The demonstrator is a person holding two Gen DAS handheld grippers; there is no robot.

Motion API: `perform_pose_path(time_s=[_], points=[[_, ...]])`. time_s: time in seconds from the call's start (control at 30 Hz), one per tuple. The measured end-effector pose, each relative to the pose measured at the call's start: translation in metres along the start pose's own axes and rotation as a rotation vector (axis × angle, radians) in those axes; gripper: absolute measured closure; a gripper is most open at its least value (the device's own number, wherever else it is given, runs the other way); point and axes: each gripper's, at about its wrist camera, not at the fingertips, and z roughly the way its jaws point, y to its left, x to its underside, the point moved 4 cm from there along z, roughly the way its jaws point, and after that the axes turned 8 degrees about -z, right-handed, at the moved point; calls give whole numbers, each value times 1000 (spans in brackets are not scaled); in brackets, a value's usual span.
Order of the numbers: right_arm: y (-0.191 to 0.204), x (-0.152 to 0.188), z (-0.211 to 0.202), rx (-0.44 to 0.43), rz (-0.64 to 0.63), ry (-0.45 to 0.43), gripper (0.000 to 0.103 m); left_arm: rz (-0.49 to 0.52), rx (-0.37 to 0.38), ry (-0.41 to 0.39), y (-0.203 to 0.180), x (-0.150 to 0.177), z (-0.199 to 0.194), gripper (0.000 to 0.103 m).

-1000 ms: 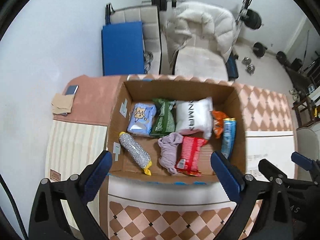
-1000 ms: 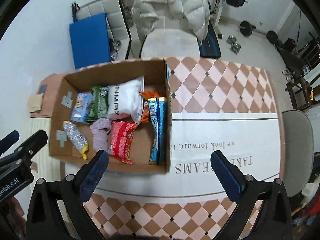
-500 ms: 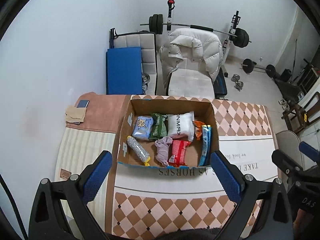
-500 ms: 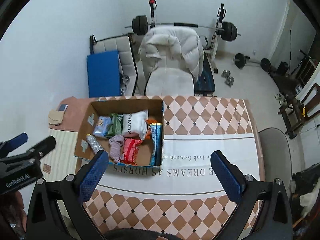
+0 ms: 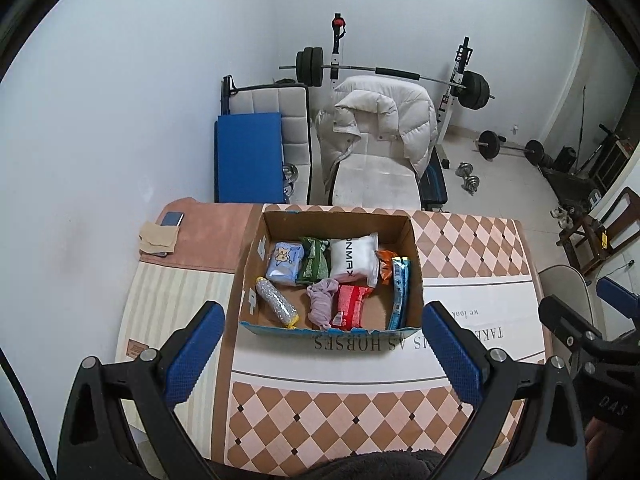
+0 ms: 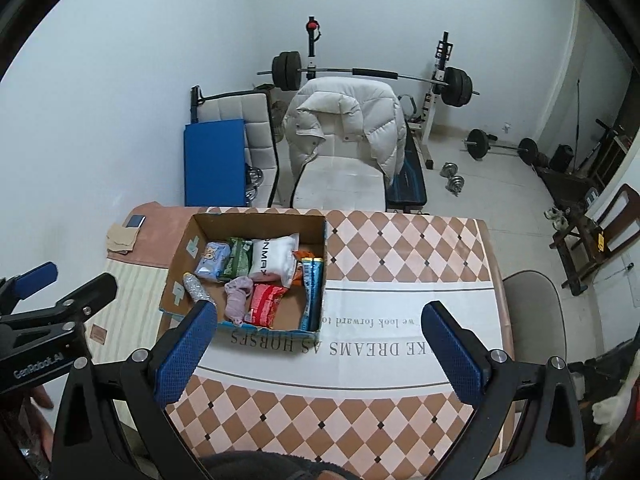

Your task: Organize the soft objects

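Note:
An open cardboard box (image 5: 414,264) (image 6: 178,264) stands on the table's left half. It holds a white pouch (image 5: 354,258), a light blue pack (image 5: 285,262), a green pack (image 5: 315,266), a red packet (image 5: 350,306), a mauve cloth (image 5: 322,306), a silver sparkly roll (image 5: 276,306), an orange bag (image 5: 385,266) and a blue packet (image 5: 400,292). My left gripper (image 5: 324,352) is open and empty, high above the table before the box. My right gripper (image 6: 318,354) is open and empty, high to its right.
The table wears a checked cloth with printed words (image 5: 472,248). A phone (image 5: 173,219) and beige cloth (image 5: 158,237) lie at the far left corner. Behind stand a chair with a white jacket (image 5: 380,128), a blue mat (image 5: 248,156) and a barbell rack (image 5: 392,76).
Both grippers have risen and pulled back from the box, which now looks much smaller. Both stay open and empty. The box contents have not moved.

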Motion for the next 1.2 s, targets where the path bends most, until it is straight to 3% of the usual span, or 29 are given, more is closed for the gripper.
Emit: perform_pose_path(time_s=[1.2], points=[[-14,2,-3,39,-2,-9,0,-18,-3,-14,-2,7,-4,2]])
